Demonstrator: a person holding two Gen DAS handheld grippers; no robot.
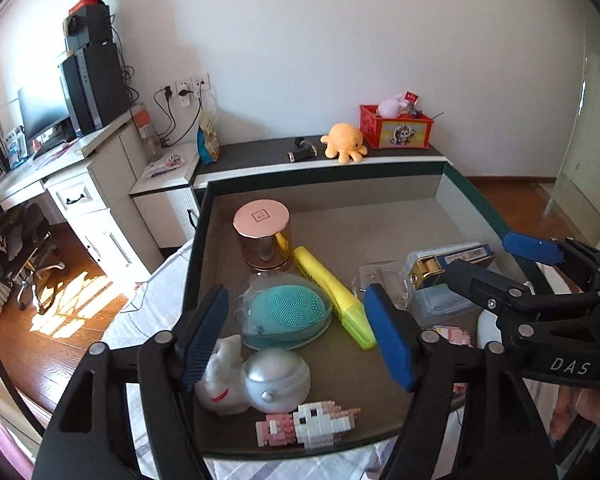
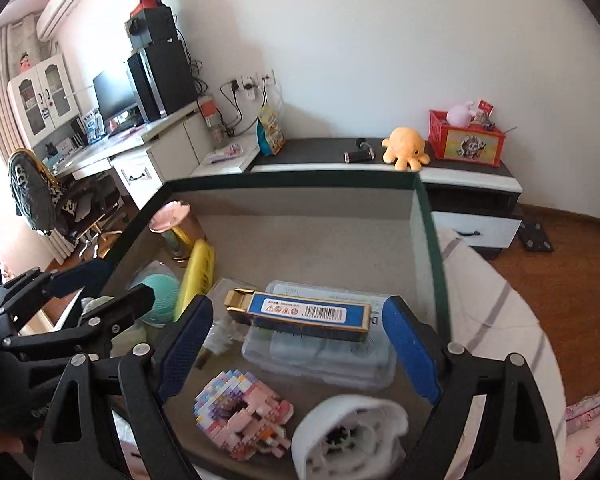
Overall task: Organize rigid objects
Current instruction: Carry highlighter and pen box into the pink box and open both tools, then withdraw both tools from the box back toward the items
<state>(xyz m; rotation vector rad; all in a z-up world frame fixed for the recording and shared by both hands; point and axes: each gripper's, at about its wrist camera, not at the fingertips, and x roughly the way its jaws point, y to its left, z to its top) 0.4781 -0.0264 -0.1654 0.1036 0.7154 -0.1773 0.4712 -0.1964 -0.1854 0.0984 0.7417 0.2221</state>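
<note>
A shallow cardboard box with a dark green rim holds the objects. My left gripper is open above a teal silicone brush in a clear case, its pads clear of it. Around it lie a rose-gold canister, a yellow marker-shaped item, a silver-white ball and a pink brick model. My right gripper is open on either side of a blue and gold box, which rests on a clear plastic case; small gaps show at both pads.
A second pink brick model and a white frilled item lie at the box's near edge. Behind the box a low cabinet carries an orange octopus plush and a red crate. A desk and chair stand left.
</note>
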